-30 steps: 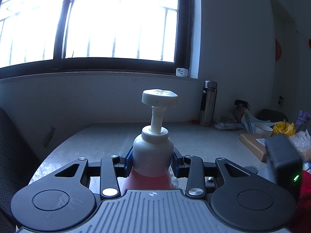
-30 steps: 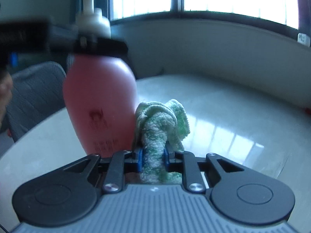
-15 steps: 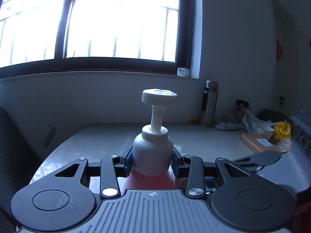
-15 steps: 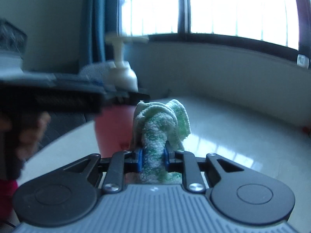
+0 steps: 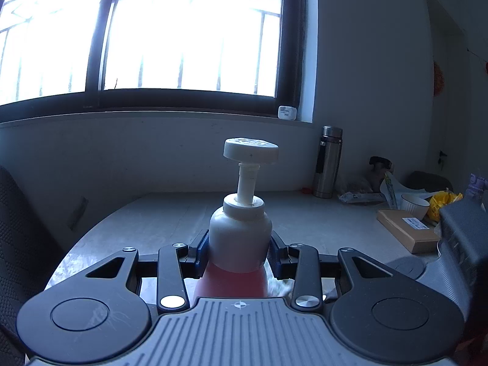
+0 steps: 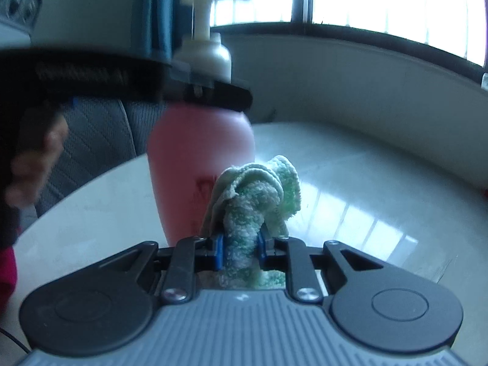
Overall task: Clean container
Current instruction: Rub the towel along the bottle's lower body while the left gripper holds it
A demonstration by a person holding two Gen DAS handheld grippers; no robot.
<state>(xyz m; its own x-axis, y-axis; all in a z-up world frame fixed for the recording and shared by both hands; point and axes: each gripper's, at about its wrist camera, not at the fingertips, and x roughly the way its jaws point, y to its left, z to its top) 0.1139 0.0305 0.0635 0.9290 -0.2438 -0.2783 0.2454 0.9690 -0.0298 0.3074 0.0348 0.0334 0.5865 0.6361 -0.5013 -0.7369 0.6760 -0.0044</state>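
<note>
The left gripper (image 5: 239, 251) grips the upright pink pump bottle (image 6: 195, 158) by its white neck above the table (image 6: 350, 183). At three o'clock of the bottle, the right gripper (image 6: 241, 251) pinches a green cloth (image 6: 259, 189) against its side.

- Window (image 5: 189, 30): barred, brightly backlit, 12 o'clock.
- Wall (image 5: 122, 158): grey, below the sill.
- Table (image 5: 170, 213): pale, glossy.
- Chair (image 5: 15, 244): dark, 9 o'clock.

Cloth (image 6: 253, 201) right of bottle (image 6: 195, 164)
</note>
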